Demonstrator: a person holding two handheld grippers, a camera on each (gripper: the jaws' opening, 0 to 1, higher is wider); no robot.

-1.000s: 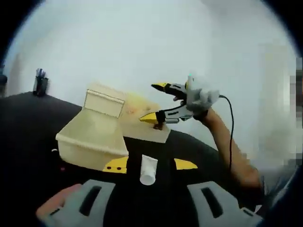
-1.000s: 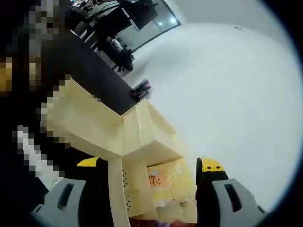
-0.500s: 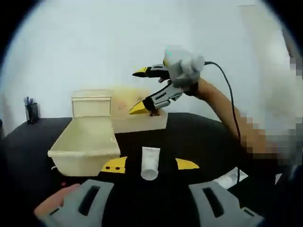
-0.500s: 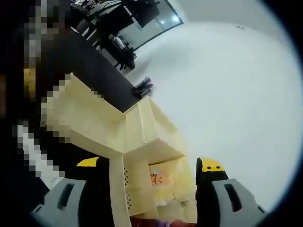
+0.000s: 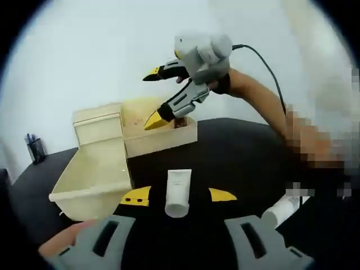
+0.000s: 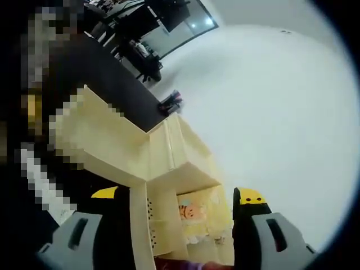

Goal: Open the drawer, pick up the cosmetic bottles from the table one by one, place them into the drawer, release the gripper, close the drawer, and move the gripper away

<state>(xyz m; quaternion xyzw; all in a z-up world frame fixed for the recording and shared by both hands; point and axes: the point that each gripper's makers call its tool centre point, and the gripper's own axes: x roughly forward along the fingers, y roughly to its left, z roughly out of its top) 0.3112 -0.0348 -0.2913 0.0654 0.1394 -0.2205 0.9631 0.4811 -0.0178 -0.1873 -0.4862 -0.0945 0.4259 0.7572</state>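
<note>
- I can't read any words, brands or numbers from here.
- The cream box (image 6: 197, 216) carries a small printed picture, too blurred to read.

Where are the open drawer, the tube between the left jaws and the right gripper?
open drawer (image 5: 93, 177), left gripper view, on its inner floor.
white tube (image 5: 178, 191), left gripper view, on its body.
right gripper (image 5: 151, 97), left gripper view, between its yellow tips.

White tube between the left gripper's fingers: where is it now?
In the left gripper view, the white tube lies on the black table, bottom centre, just right of the open drawer.
</note>
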